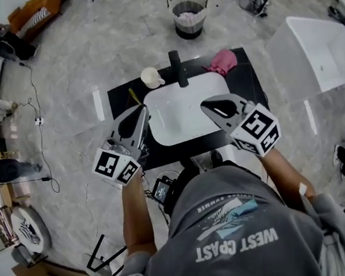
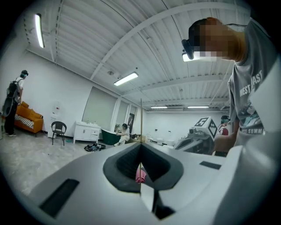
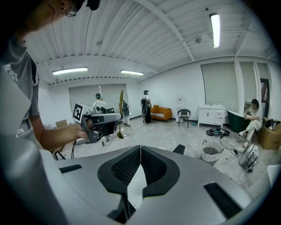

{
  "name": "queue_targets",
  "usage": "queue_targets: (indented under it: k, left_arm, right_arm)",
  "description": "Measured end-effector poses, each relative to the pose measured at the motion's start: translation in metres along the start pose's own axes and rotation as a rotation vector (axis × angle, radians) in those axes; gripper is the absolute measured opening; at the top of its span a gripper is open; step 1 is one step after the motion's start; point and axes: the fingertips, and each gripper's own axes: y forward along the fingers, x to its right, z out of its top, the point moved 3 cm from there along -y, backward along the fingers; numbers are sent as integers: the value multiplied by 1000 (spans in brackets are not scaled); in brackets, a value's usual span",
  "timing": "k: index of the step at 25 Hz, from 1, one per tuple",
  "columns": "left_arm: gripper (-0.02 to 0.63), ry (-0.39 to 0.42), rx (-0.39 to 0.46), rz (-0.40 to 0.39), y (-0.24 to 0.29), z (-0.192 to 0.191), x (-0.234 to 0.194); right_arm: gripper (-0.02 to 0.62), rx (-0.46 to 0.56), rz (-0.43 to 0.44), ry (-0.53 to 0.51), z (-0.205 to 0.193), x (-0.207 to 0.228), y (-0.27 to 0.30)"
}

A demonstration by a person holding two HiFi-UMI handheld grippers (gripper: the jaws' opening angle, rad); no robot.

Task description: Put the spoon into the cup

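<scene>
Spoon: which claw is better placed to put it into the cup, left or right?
Left, probably. The left claw is shut on the thin yellow spoon and is close to the cup. The right claw is shut on nothing, across the sink.

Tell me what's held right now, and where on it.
Left gripper pinches the spoon by one end; right gripper is shut and empty.
</scene>
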Motion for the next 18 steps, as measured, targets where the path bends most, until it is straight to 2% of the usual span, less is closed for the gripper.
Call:
queue_targets:
  k: [6,18]
  left_arm:
    - [0,-23,-8,-45,10,-5,-41]
    - [0,-5,-46,-68,46,-25,-92]
  right_arm:
    - [32,-27,-73,37,4,2,14]
    - [32,-66,-98,72,-4,28,44]
